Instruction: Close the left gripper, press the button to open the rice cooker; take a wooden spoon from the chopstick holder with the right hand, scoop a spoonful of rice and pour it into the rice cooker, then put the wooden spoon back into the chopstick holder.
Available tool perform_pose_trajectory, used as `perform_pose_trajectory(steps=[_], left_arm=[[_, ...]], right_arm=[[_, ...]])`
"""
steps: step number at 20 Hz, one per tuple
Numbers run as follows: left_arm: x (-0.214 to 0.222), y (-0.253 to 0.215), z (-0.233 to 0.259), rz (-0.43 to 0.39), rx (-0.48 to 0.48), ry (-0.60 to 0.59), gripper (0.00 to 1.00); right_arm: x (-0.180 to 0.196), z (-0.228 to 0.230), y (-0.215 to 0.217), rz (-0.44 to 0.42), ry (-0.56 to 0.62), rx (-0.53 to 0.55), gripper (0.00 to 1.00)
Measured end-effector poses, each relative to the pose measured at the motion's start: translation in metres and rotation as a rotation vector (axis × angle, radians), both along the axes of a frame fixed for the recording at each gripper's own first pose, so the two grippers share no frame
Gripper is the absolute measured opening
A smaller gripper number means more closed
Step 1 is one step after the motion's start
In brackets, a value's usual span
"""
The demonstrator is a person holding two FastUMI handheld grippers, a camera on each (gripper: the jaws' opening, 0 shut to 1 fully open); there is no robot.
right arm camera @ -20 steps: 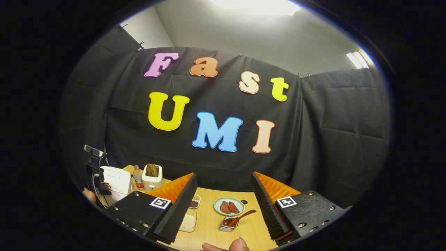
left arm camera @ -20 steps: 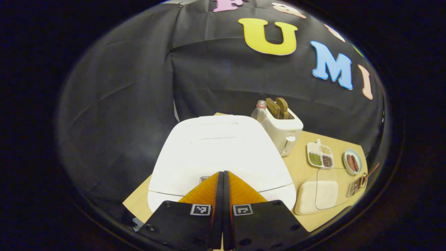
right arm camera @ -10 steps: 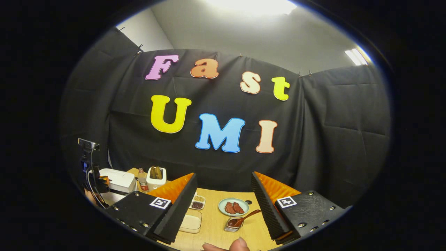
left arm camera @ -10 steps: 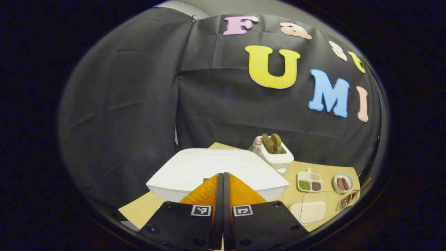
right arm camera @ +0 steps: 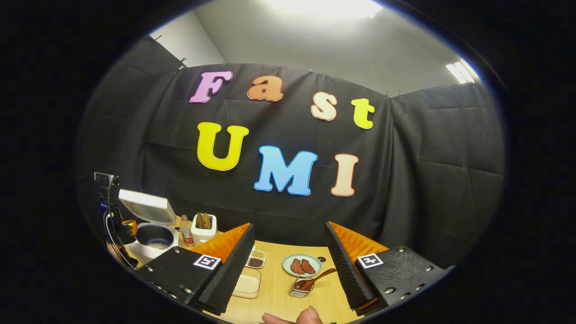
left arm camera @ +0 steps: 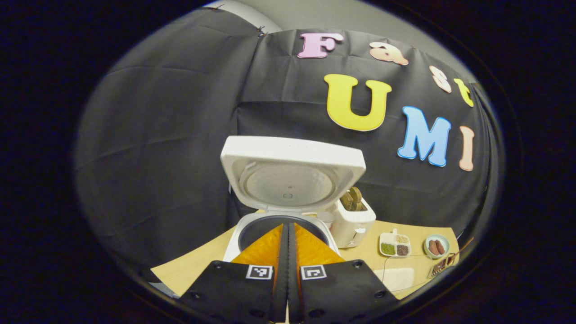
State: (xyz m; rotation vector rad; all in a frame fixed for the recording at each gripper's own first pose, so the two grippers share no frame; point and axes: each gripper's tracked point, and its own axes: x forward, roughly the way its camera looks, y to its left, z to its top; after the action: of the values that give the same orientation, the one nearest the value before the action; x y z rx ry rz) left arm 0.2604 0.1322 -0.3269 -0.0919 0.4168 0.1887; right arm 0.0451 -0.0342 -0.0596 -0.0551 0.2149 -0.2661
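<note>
The rice cooker (left arm camera: 288,198) stands open at the worktop's left, lid upright. The left gripper (left arm camera: 288,238) stays clenched, suiting button-pressing. The right gripper (right arm camera: 288,256), fingers released, faces the wooden spoon (right arm camera: 315,280) in the chopstick holder (right arm camera: 299,290).

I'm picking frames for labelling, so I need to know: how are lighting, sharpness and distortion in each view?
Left gripper view: dim but sharp, the rice cooker lid evenly lit, no glare; fisheye bends the table edge. Right gripper view: a ceiling light blows out at top; the wooden spoon stays crisp.
</note>
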Motion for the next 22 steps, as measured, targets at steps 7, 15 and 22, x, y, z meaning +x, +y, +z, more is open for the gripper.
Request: perform_pose_trajectory(steps=[7,15,22], left_arm=[[-0.029,-0.002,0.024,-0.018,-0.004,-0.030,0.09],[-0.064,-0.022,0.049,-0.030,-0.007,-0.049,0.10],[-0.107,-0.060,0.067,-0.020,0.049,-0.025,0.47]], right_arm=[[-0.003,-0.029,-0.012,-0.002,0.032,0.078,0.95],[0.013,-0.106,-0.061,-0.011,0.116,0.232,0.95],[0.032,-0.217,-0.143,-0.098,0.225,0.423,0.96]])
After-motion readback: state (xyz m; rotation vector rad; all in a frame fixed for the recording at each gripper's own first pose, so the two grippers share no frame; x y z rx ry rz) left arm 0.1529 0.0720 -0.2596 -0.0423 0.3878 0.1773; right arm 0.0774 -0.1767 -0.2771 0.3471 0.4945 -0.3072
